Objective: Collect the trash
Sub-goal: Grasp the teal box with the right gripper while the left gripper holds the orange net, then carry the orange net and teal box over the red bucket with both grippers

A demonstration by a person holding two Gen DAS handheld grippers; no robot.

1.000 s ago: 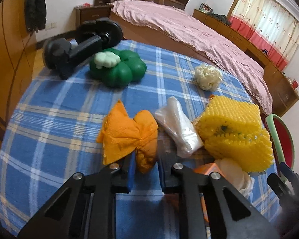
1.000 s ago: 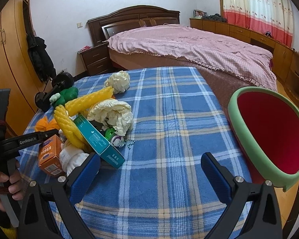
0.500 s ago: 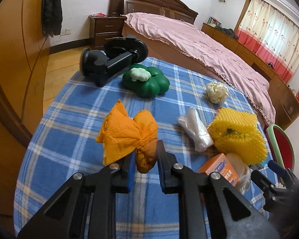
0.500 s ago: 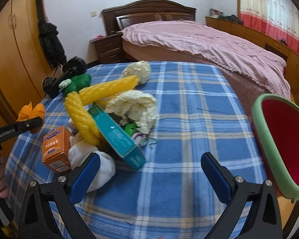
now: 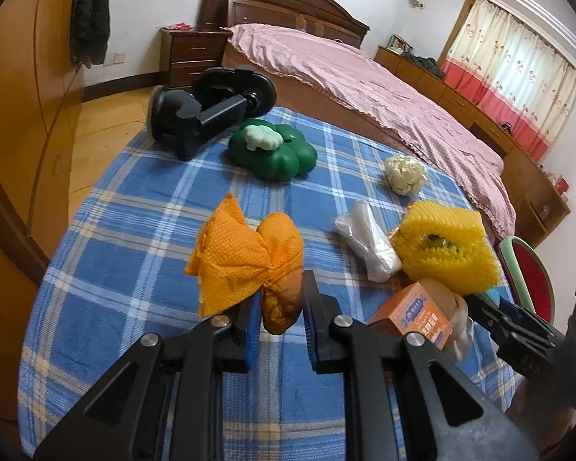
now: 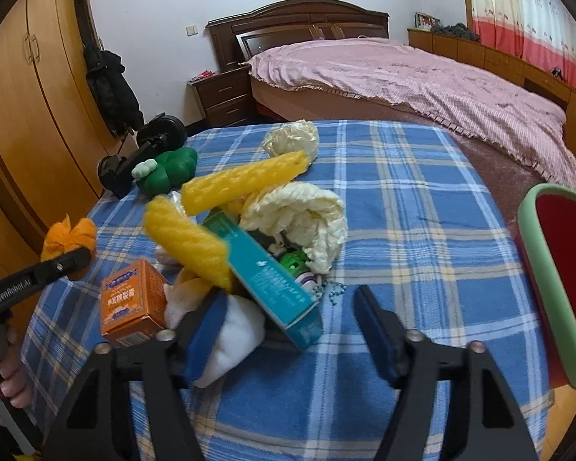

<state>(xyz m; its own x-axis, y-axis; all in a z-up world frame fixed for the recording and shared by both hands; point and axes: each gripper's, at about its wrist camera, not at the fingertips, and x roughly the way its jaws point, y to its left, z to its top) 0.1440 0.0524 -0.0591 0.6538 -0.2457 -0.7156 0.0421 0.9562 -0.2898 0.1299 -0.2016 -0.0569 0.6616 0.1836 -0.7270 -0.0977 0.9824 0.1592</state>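
Observation:
My left gripper (image 5: 280,303) is shut on a crumpled orange cloth wad (image 5: 245,257) and holds it above the blue plaid table (image 5: 142,199); the wad also shows in the right wrist view (image 6: 71,236). My right gripper (image 6: 288,319) is open, low over the table, its jaws around the near end of a teal carton (image 6: 272,280). The trash pile holds yellow foam netting (image 6: 219,207), an orange box (image 6: 132,303), white crumpled paper (image 6: 307,219) and a white wad (image 6: 230,334). A red bin with a green rim (image 6: 556,284) stands at the right.
A green clover-shaped toy (image 5: 272,151), a black suction mount (image 5: 207,111), a white plastic bag (image 5: 368,242) and a paper ball (image 5: 405,174) lie on the table. A bed (image 6: 422,77) is behind, a wooden wardrobe (image 6: 27,107) to the left.
My left gripper has lifted and drawn back with the orange wad. My right gripper has moved left toward the pile and closed partly around the teal carton's end.

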